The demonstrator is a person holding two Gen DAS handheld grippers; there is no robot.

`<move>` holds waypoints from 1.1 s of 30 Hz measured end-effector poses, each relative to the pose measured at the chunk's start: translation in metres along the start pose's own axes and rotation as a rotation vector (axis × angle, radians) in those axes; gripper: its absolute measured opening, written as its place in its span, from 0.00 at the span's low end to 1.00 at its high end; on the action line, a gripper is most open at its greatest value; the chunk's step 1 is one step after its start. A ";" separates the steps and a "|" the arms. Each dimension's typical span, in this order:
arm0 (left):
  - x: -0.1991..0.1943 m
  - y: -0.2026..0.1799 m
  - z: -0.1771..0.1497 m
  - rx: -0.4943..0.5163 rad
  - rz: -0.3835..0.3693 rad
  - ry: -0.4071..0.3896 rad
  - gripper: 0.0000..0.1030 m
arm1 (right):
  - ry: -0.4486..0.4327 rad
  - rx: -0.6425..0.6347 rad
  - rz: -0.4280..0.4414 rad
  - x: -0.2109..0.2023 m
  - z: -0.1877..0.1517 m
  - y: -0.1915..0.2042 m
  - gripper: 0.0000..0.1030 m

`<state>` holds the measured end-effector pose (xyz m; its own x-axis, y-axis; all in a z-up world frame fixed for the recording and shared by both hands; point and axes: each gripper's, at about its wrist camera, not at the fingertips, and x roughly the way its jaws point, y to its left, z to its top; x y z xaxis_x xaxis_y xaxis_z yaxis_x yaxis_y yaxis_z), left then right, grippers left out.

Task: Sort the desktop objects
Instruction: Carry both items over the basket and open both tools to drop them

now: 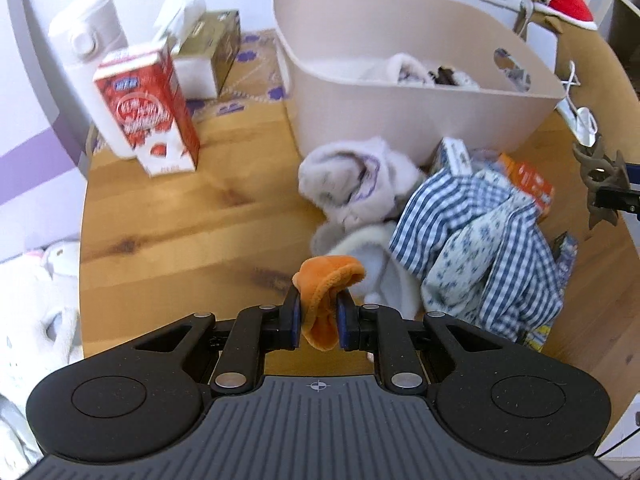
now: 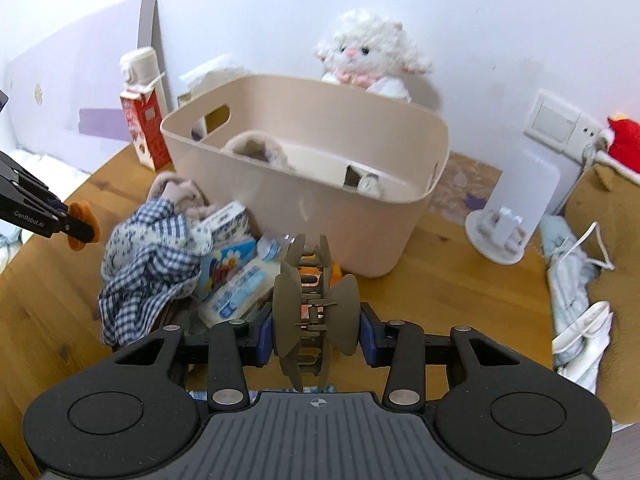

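The left hand-held gripper (image 1: 319,316) pinches a small orange plush cloth (image 1: 326,292); the right hand-held gripper (image 2: 316,330) clamps an olive-brown plastic hair claw (image 2: 314,312), both above the wooden bench (image 1: 180,216).

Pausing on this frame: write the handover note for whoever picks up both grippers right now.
Left gripper: shut on the orange plush piece, held above the wooden table.
Right gripper: shut on the brown hair claw clip, in front of the beige bin.
Done: some fluffy items already lie in the bin.
Left: drop off both held things, then clear the pile beside the bin: checked cloth, grey fluffy item, snack packets. Red carton stands upright left of the bin.
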<state>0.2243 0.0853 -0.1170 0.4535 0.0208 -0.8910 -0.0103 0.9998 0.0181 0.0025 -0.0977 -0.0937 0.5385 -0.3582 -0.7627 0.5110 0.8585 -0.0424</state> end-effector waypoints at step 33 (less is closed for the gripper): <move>-0.014 -0.034 0.135 0.128 0.026 -0.205 0.17 | -0.151 0.008 -0.142 0.007 0.096 -0.034 0.38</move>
<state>0.3384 0.0507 -0.0445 0.6261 0.0329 -0.7791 0.0831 0.9906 0.1086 0.0536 -0.1650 -0.0357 0.5548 -0.5265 -0.6443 0.5938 0.7929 -0.1366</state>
